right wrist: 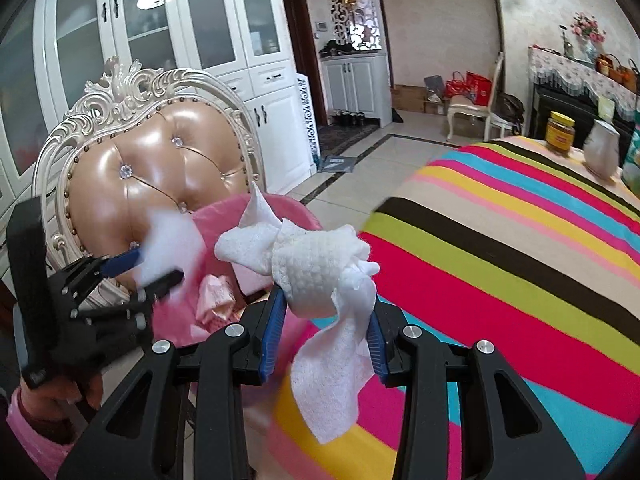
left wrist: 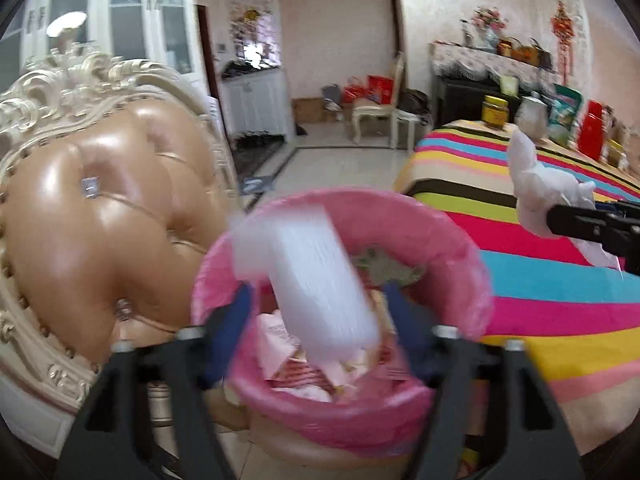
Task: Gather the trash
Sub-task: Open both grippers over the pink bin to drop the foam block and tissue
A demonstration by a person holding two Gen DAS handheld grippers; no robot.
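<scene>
A tufted tan chair (left wrist: 104, 216) with a carved cream frame is seen just behind the pink-lined trash bin (left wrist: 460, 248), and a striped tablecloth (left wrist: 540, 280) covers the table beside the bin. The left gripper (left wrist: 316, 320) is held over the bin with its jaws apart; a blurred white wrapper (left wrist: 316, 280) is seen between them, unpressed. A crumpled paper towel (right wrist: 316, 268) is clamped in the right gripper (right wrist: 326, 320), near the table's edge beside the bin.

chair back (right wrist: 160, 184): glossy padded leather | bin liner (left wrist: 420, 216): thin pink plastic | paper towel (right wrist: 320, 264): embossed, matt | tablecloth (right wrist: 500, 240): striped cloth
</scene>
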